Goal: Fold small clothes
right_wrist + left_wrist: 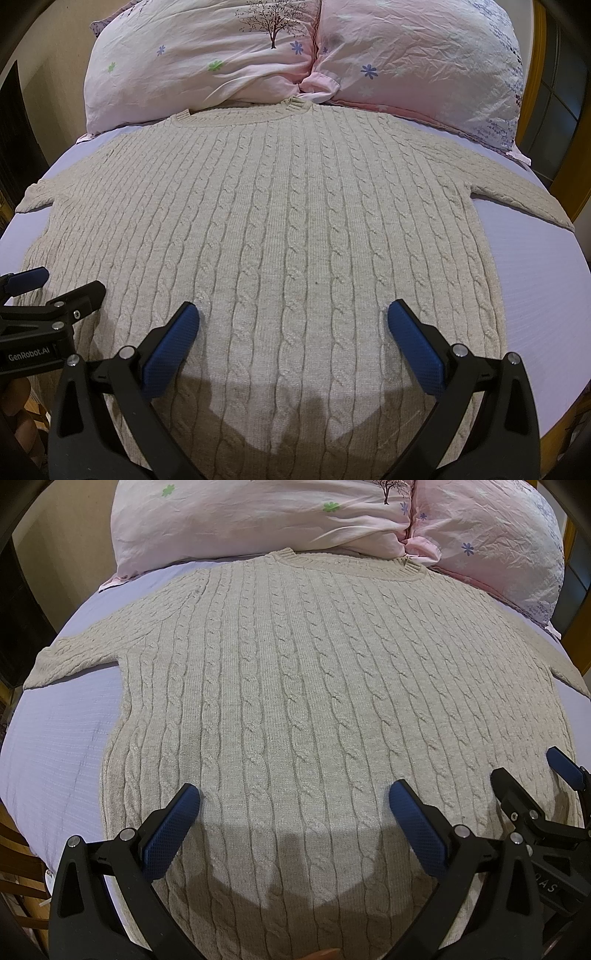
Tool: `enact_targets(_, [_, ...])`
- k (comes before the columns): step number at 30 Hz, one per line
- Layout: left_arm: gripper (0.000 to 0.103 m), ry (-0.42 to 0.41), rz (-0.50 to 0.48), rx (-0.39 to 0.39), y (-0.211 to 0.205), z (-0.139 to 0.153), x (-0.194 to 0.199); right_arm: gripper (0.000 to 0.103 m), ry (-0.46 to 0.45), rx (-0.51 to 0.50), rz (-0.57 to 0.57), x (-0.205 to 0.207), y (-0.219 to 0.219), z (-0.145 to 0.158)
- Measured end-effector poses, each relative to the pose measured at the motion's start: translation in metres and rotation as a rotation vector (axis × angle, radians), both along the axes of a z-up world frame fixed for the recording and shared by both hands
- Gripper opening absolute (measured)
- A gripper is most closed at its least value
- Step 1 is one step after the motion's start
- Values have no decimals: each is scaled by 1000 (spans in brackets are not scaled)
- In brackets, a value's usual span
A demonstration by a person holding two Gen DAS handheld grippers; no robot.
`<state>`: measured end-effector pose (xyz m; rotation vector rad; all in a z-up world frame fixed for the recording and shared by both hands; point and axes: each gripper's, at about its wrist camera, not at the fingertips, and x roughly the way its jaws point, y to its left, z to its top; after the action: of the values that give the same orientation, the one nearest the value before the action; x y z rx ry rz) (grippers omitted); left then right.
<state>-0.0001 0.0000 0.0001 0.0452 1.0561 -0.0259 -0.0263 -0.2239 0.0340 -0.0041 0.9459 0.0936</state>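
A beige cable-knit sweater point(295, 686) lies flat and spread out on the bed, collar toward the pillows, sleeves out to both sides; it also shows in the right wrist view point(288, 229). My left gripper point(294, 801) is open and empty, hovering over the sweater's lower left part. My right gripper point(293, 317) is open and empty over the lower right part. The right gripper also shows at the right edge of the left wrist view point(532, 775). The left gripper also shows at the left edge of the right wrist view point(62, 284).
The bed has a lavender sheet point(55, 746). Two pink flowered pillows point(258, 517) point(424, 62) lie at the head, touching the sweater's collar. A wooden frame point(569, 192) stands at the right and dark furniture point(18, 627) at the left.
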Motion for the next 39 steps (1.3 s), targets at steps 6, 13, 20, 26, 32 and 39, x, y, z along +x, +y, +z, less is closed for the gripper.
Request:
enact_targets(6, [102, 0, 0, 0, 0, 0, 0, 101, 0, 0, 0, 0, 0, 0])
enact_targets(13, [102, 0, 0, 0, 0, 0, 0, 101, 0, 0, 0, 0, 0, 0])
enact_targets(20, [102, -2, -3, 1, 0, 0, 0, 101, 5, -2, 5, 4, 1, 12])
enact_targets(26, [102, -55, -52, -24, 5, 3, -4, 101, -52, 119, 8, 19, -43, 41])
enact_targets(32, [102, -189, -33, -251, 45, 16, -1, 100, -166, 307, -486, 51, -250, 72])
enact_targets(39, [102, -275, 66, -226, 94, 28, 16, 57, -51, 615, -960, 69, -431, 21])
